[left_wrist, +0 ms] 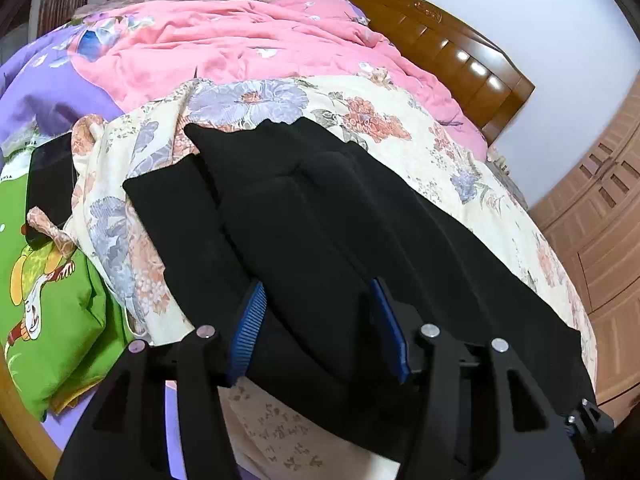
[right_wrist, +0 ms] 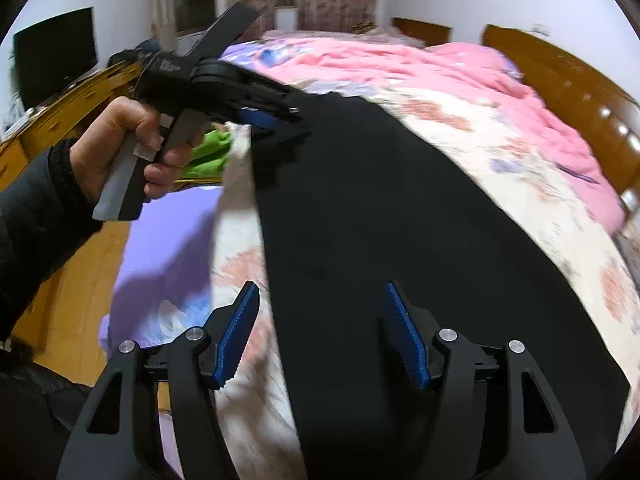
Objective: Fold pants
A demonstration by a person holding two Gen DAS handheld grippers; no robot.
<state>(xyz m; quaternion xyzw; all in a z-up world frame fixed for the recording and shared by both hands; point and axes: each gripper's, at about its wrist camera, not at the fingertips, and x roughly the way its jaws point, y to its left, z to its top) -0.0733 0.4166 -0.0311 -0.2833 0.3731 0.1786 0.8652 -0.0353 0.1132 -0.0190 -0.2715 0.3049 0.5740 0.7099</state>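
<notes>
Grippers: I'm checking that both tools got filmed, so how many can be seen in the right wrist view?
2. The right gripper fills the bottom foreground over the black pants. The left gripper sits upper left, held by a hand, at the pants' far end.

White walls (left_wrist: 540, 20); wooden headboard (left_wrist: 440, 52)

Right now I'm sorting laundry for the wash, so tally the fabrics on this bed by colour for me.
Black pants: 1
Pink quilt: 1
Cream floral blanket: 1
Purple sheet: 1
Green cartoon-print cloth: 1
Total: 5
</notes>
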